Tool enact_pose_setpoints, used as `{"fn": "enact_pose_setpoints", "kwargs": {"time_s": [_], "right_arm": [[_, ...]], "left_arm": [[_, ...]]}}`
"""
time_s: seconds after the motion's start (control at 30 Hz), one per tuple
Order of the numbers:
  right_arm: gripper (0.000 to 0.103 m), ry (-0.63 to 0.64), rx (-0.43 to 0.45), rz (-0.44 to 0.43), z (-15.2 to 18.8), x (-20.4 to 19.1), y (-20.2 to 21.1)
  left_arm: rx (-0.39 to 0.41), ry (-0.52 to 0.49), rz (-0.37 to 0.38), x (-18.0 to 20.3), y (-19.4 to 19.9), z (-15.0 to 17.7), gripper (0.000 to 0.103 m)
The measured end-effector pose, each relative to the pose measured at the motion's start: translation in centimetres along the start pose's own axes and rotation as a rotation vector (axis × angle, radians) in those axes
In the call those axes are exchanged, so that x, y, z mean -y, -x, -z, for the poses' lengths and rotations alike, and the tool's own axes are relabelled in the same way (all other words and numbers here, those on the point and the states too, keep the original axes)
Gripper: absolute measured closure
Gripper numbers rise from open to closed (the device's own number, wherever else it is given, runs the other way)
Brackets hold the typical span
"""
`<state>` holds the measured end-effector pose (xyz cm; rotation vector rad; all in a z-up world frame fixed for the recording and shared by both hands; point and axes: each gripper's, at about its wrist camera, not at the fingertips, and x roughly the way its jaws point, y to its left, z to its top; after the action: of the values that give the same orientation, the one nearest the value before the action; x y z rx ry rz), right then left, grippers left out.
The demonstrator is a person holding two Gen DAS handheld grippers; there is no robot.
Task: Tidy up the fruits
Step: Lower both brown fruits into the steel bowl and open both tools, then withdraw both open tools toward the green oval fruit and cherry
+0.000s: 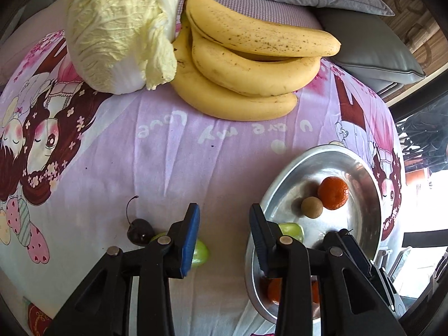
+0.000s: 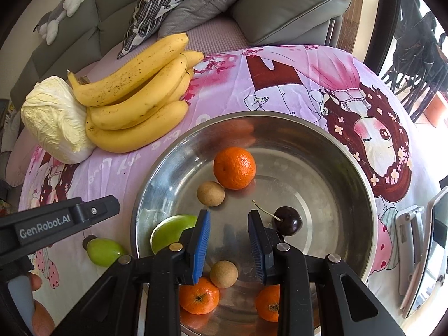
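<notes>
1. Nearest our right wrist camera, the right gripper (image 2: pixel 229 245) hangs over the steel bowl (image 2: pixel 361 173) with its blue pads slightly apart and pinching nothing; bare bowl floor shows in the gap
2. A dark cherry (image 2: pixel 288 221) lies just right of the right-hand pad, close to it, stem pointing back toward the jaws; whether it touches the pad we cannot tell
3. A green fruit (image 2: pixel 170 231) leans on the bowl wall just left of the jaws; a tan round fruit (image 2: pixel 224 274) and two tangerines (image 2: pixel 199 295) sit below them, toward the camera; another tangerine (image 2: pixel 234 168) and tan fruit (image 2: pixel 210 193) lie beyond the tips
4. The left gripper (image 1: pixel 225 231) also stands a little spread and empty, over the pink printed cloth (image 1: pixel 168 168), its right finger at the bowl's rim
5. Only our left view shows a second cherry (image 1: pixel 139 231) on the cloth, left of those jaws, beside a green fruit (image 1: pixel 200 253) half hidden behind the left pad
6. Bananas (image 1: pixel 246 64) and a cabbage (image 1: pixel 117 33) lie far beyond both pairs of jaws; only the right view shows the whole of the bowl's floor
</notes>
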<state>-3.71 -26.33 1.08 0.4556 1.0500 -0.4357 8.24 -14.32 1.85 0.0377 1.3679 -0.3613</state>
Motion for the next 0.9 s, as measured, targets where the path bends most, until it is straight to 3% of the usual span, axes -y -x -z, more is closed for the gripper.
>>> {"fn": "enact_pose_setpoints", "kwargs": {"time_s": [0.13, 0.3, 0.4, 0.63, 0.7, 0.9], "right_arm": [[0.058, 0.008, -0.001, 0.013, 0.1, -0.2, 0.0], [0.042, 0.024, 0.009, 0.017, 0.0, -0.4, 0.1], [0.033, 0.037, 0.016, 0.026, 0.0, -0.5, 0.1], [0.026, 0.060, 0.011, 0.037, 0.2, -0.8, -0.3], [0.020, 0.066, 0.017, 0.037, 0.2, -0.8, -0.4], [0.000, 0.074, 0.028, 0.039, 0.3, -1.1, -0.5]], "left_arm": [[0.009, 0.009, -0.021, -1.1, -0.1, 0.3, 0.048], [0.015, 0.030, -0.055, -2.7, -0.2, 0.7, 0.040], [0.032, 0.041, -0.084, -3.5, 0.0, 1.0, 0.031], [0.054, 0.050, -0.168, -5.4, 0.1, 1.7, 0.028], [0.062, 0.048, -0.182, -5.7, 0.2, 1.8, 0.023], [0.076, 0.068, -0.192, -6.9, 0.7, 2.0, 0.019]]}}
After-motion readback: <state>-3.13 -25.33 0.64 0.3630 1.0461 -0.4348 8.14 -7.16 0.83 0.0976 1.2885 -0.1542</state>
